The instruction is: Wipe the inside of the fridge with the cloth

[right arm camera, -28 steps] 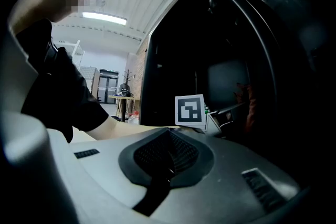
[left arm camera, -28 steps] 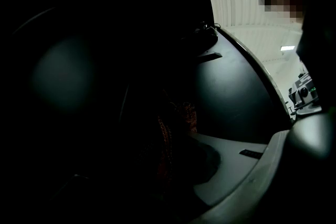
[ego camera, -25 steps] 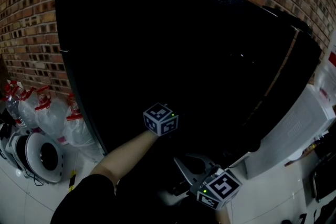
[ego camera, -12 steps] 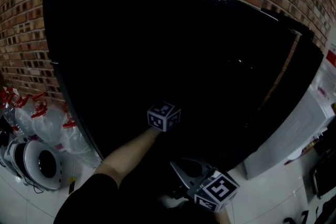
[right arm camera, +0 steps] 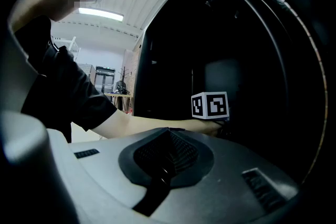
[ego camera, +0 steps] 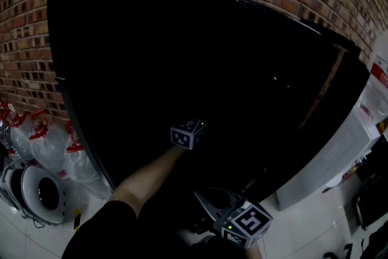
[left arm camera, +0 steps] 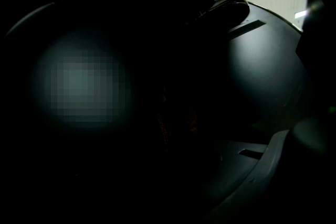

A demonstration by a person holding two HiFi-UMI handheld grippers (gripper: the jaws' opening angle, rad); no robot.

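Mostly the head view is filled by the black fridge (ego camera: 182, 39), which stands against a brick wall (ego camera: 36, 9); its inside is so dark that nothing in it can be made out. At its right edge a black panel with a brownish rim (ego camera: 327, 88) angles outward, seemingly the open door. Just beside that stands a white box-shaped unit (ego camera: 330, 161). On the pale tiled floor (ego camera: 315, 233) to the fridge's left lie clear plastic bags with red ties (ego camera: 54, 148), and near them a round white-and-black appliance (ego camera: 36, 191).

A bare forearm (ego camera: 148, 176) out of a black sleeve (ego camera: 100, 227) reaches into the fridge's lower part, carrying the left gripper (ego camera: 188, 133), of which only the marker cube shows against the black. Its own view is almost wholly dark, so I cannot tell how its jaws stand or whether anything is between them; the cloth cannot be made out in any view.

Outside the fridge front, low and near the person's body, the right gripper (ego camera: 209, 200) is held with its jaws closed together on nothing, pointing toward the left forearm and cube.
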